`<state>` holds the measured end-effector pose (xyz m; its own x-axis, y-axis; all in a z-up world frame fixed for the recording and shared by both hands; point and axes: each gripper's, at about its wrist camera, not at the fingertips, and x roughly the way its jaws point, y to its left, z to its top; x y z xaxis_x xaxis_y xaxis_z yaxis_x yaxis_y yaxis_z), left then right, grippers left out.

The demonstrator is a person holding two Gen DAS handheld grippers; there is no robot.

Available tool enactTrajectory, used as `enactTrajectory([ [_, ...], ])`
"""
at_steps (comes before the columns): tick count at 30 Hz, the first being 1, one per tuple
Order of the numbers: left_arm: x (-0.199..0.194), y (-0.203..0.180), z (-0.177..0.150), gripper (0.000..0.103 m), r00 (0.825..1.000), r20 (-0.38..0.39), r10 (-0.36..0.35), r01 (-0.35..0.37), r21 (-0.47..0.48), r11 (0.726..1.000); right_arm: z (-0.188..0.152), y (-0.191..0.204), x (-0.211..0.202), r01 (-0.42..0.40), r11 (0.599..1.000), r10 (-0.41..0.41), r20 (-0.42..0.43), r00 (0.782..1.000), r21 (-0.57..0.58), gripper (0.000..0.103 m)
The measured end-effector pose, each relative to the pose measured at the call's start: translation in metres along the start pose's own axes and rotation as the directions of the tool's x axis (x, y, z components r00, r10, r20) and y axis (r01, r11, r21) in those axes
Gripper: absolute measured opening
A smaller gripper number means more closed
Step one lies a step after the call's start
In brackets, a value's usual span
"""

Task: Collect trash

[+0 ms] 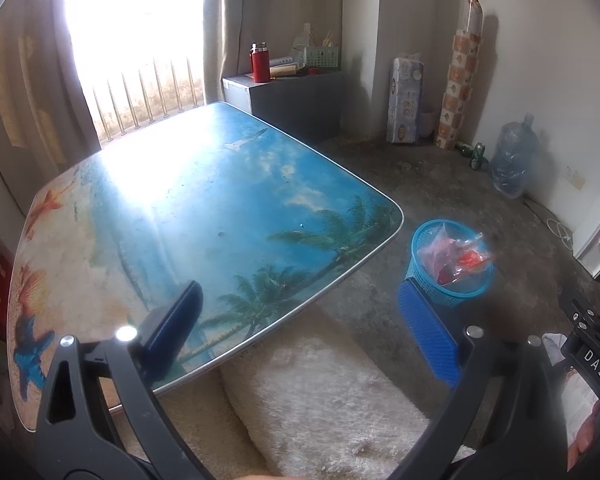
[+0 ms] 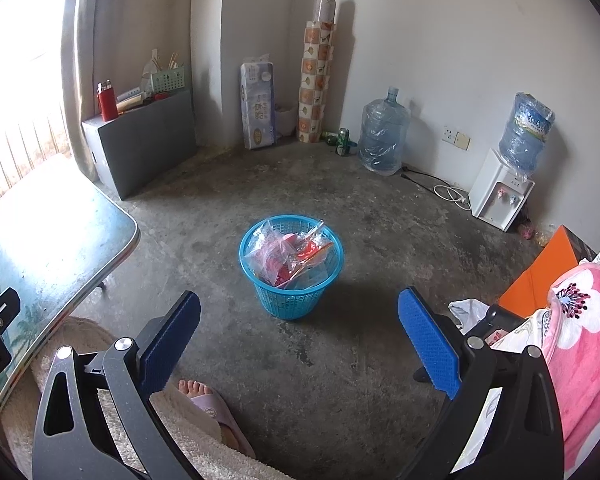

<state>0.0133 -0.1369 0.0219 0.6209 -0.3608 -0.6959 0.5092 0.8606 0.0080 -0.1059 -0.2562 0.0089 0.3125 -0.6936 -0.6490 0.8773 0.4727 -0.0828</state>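
A blue plastic waste basket (image 2: 291,276) stands on the concrete floor, filled with crumpled clear and red wrappers (image 2: 290,254). It also shows in the left wrist view (image 1: 451,266), right of the table. My left gripper (image 1: 300,316) is open and empty, held over the near edge of the beach-print table (image 1: 204,208). My right gripper (image 2: 300,328) is open and empty, above the floor a little short of the basket. No loose trash shows on the table top.
A white fluffy rug (image 1: 332,400) lies under the table's near edge. A slippered foot (image 2: 208,400) is on the floor by the right gripper. A pink flowered blanket (image 2: 580,340) and orange box (image 2: 540,272) are at right. Water jugs (image 2: 382,136), a dispenser (image 2: 500,196) and a grey cabinet (image 2: 140,148) line the walls.
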Motion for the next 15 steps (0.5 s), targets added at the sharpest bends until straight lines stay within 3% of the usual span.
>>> enactTrajectory([
  [15, 0.0002, 0.0006, 0.0, 0.094, 1.0, -0.001, 0.0, 0.0, -0.001, 1.0, -0.0004, -0.0003, -0.001, 0.007, 1.0, -0.007, 0.003, 1.0, 0.01, 0.096],
])
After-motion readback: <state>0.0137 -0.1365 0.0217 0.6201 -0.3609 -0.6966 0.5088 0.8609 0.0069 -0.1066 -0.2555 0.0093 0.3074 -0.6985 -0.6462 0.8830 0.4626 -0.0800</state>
